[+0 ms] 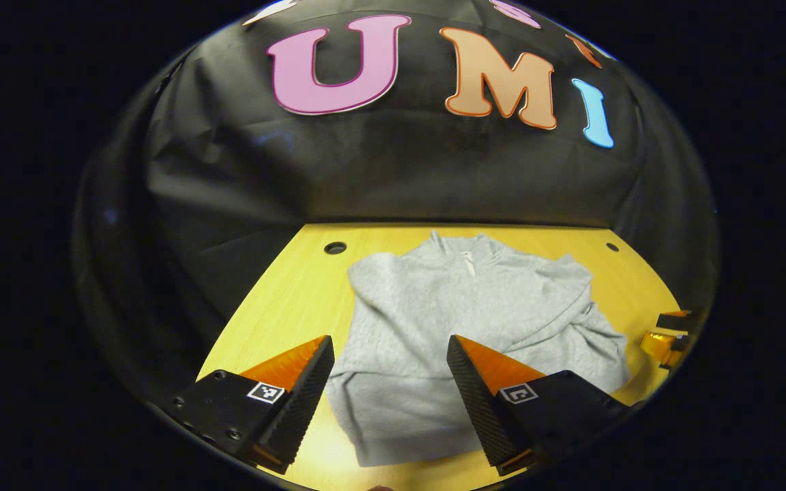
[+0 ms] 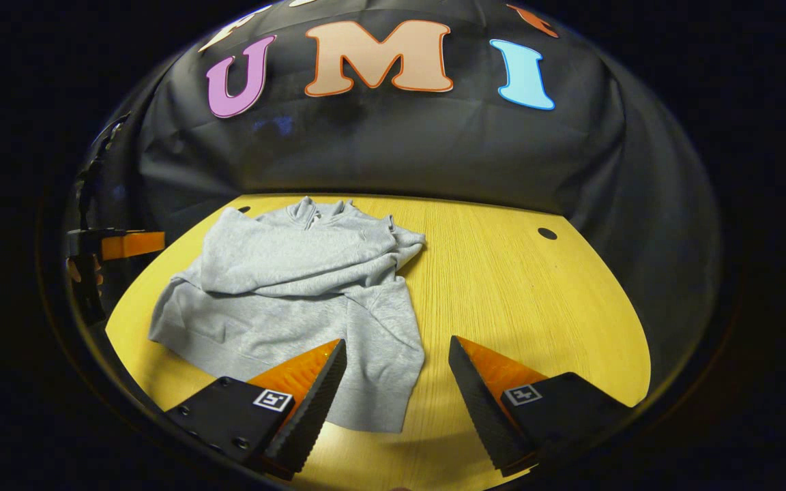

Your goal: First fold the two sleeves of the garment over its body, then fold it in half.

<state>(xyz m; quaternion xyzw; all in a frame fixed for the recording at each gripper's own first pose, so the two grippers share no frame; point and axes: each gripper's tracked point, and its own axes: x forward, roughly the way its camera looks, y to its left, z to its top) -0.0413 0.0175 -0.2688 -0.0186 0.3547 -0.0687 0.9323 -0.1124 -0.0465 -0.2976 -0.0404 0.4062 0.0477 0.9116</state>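
Note:
A light grey sweatshirt [image 1: 461, 327] lies flat on the yellow wooden table [image 1: 284, 300], collar toward the far wall, both sleeves folded across its body. My left gripper [image 1: 389, 348] hovers open over the garment's near left hem with nothing between its fingers. In the right gripper view the same sweatshirt [image 2: 297, 293] lies left of centre. My right gripper [image 2: 396, 348] stands open above the hem's near right corner, holding nothing. The right gripper [image 1: 673, 334] shows at the far right edge of the left gripper view, and the left gripper [image 2: 113, 245] at the left edge of the right gripper view.
The table [image 2: 516, 286] has bare wood to the right of the garment. Small round holes [image 1: 335, 247] [image 2: 547, 233] sit near its far corners. The black cloth wall [image 1: 393, 170] stands right behind the table's far edge.

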